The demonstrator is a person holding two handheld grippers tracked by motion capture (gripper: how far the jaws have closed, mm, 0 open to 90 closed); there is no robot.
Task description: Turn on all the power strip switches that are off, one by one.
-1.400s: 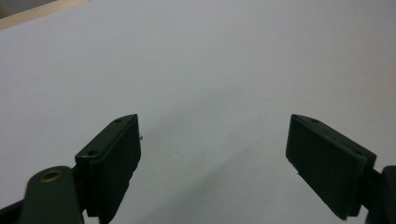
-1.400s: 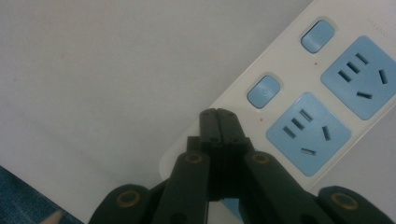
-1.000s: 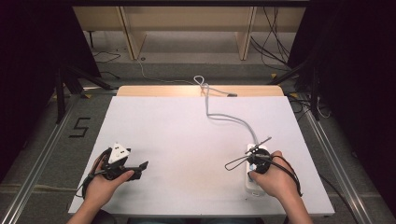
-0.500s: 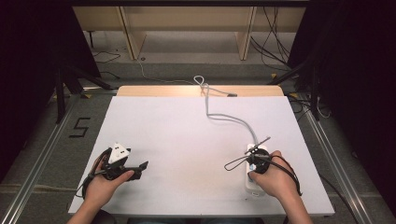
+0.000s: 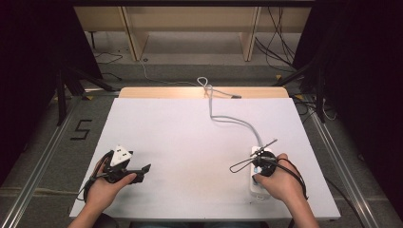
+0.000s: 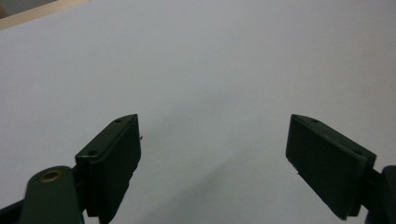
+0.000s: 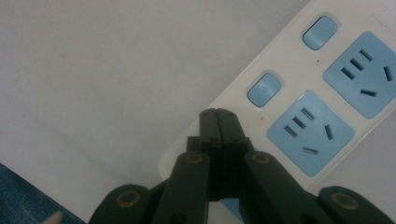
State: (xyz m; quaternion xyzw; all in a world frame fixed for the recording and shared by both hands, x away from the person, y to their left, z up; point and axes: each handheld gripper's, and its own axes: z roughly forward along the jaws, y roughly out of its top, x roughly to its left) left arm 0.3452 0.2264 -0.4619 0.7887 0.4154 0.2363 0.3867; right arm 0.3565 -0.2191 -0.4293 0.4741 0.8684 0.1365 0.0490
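- While the person's right hand (image 5: 281, 183) rests at the near right corner of the white tabletop (image 5: 190, 142), the right gripper (image 5: 261, 159) it holds sits over the white power strip (image 5: 257, 183) lying there.
- From the right gripper view, that gripper's (image 7: 217, 114) two black jaws are pressed flat together with nothing between them, their tips just over the long edge of the power strip (image 7: 299, 93).
- Just beyond the tips sits a pale blue switch button (image 7: 265, 88), with a blue socket face (image 7: 310, 132) beside it; a second button (image 7: 320, 32) and a second socket (image 7: 362, 74) follow farther along the strip.
- Whether the tips touch the strip's casing cannot be told.
- A grey cable (image 5: 228, 118) runs from the strip's far end across the tabletop to its far edge, where it loops.
- Near the left corner on the person's side, the left hand (image 5: 107, 185) holds the left gripper (image 5: 142, 168) low over bare tabletop.
- Seen in the left gripper view, its jaws stand wide apart, holding nothing, with only white surface (image 6: 210, 70) between them.
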